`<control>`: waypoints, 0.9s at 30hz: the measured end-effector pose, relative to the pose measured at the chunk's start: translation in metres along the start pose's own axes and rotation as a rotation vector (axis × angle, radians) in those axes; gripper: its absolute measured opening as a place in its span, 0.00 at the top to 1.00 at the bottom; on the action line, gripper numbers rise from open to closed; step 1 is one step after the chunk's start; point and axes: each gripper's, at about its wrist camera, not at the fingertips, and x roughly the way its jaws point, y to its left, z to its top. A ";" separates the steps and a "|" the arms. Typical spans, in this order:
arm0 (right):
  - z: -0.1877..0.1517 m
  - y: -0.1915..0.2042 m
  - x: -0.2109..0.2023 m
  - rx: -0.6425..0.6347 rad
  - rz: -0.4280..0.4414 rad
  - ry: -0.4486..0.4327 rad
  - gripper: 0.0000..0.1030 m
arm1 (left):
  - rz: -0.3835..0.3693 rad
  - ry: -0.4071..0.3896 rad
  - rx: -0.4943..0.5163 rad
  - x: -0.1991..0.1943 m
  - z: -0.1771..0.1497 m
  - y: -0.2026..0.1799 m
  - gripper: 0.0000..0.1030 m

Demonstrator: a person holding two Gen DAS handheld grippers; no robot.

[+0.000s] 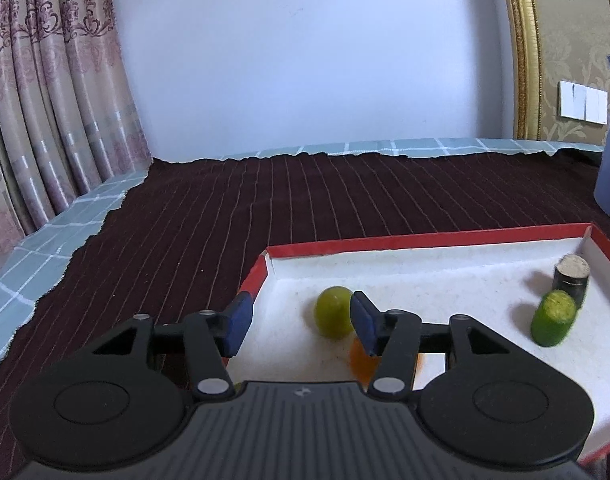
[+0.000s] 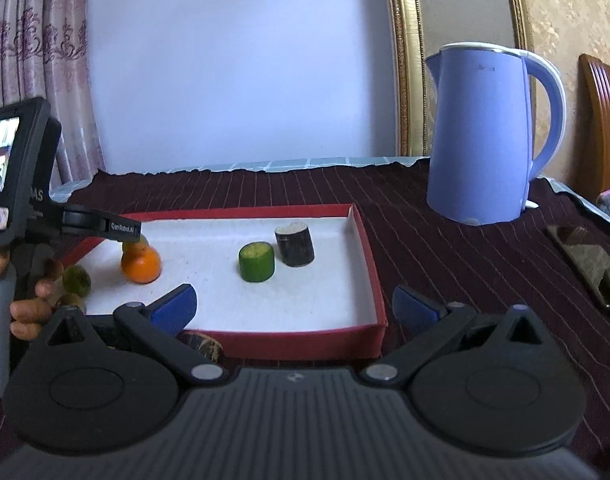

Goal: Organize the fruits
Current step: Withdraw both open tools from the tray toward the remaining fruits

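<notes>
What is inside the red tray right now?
In the tray: an orange, a green fruit behind it, a green cut piece and a dark cut piece. The left gripper hides part of the near-left corner.

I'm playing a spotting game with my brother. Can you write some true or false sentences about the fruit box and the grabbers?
1. The orange sits inside the red box. True.
2. The kettle stands inside the box. False: it stands on the dark cloth behind the box's right corner.
3. The right gripper is squeezing the green cylinder. False: its jaws are wide open and empty, and the cylinder stands further back in the box.
4. The green cylinder stands next to a dark cylinder. True.
5. The left gripper is clamped shut. False: its jaws are apart, with nothing between the pads.
</notes>
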 end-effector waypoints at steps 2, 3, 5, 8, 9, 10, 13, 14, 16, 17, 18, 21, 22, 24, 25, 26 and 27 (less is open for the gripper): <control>-0.002 0.003 -0.001 -0.017 -0.010 0.000 0.00 | 0.002 -0.005 0.006 -0.007 -0.002 -0.001 0.48; -0.003 0.004 -0.001 -0.023 -0.014 0.000 0.00 | 0.005 -0.004 0.009 -0.010 -0.003 -0.001 0.48; -0.004 0.006 -0.003 -0.031 -0.013 0.003 0.00 | 0.002 0.001 0.005 -0.014 -0.005 -0.001 0.45; -0.007 0.008 -0.004 -0.043 -0.002 0.006 0.00 | -0.007 0.012 -0.010 -0.020 -0.009 0.002 0.38; -0.007 0.008 -0.005 -0.046 0.004 0.008 0.00 | -0.008 0.015 -0.014 -0.022 -0.011 0.002 0.38; -0.007 0.008 -0.005 -0.048 0.011 0.009 0.00 | -0.009 0.017 -0.018 -0.023 -0.012 0.003 0.38; -0.008 0.009 -0.007 -0.048 0.026 0.007 0.00 | -0.016 0.028 -0.034 -0.028 -0.016 0.005 0.38; -0.008 0.010 -0.008 -0.051 0.030 0.006 0.00 | -0.022 0.033 -0.044 -0.030 -0.018 0.007 0.38; -0.009 0.010 -0.009 -0.059 0.024 0.002 0.00 | -0.026 0.039 -0.056 -0.034 -0.021 0.009 0.38; -0.009 0.012 -0.010 -0.065 0.013 -0.003 0.00 | -0.024 0.039 -0.058 -0.037 -0.023 0.010 0.37; -0.010 0.012 -0.011 -0.069 0.003 -0.007 0.00 | -0.020 0.039 -0.058 -0.039 -0.025 0.011 0.34; -0.010 0.013 -0.012 -0.069 -0.007 -0.014 0.00 | -0.007 0.033 -0.069 -0.047 -0.033 0.014 0.23; -0.009 0.013 -0.012 -0.061 -0.006 -0.015 0.00 | -0.006 0.030 -0.072 -0.050 -0.035 0.016 0.23; -0.009 0.012 -0.013 -0.045 -0.001 -0.013 0.00 | -0.012 0.030 -0.079 -0.054 -0.038 0.018 0.23; -0.009 0.011 -0.013 -0.039 0.000 -0.012 0.00 | -0.017 0.030 -0.082 -0.056 -0.040 0.019 0.23; -0.009 0.011 -0.013 -0.031 0.000 -0.012 0.00 | -0.020 0.031 -0.085 -0.058 -0.042 0.020 0.23; -0.009 0.010 -0.013 -0.023 0.000 -0.010 0.00 | -0.021 0.033 -0.087 -0.061 -0.044 0.021 0.23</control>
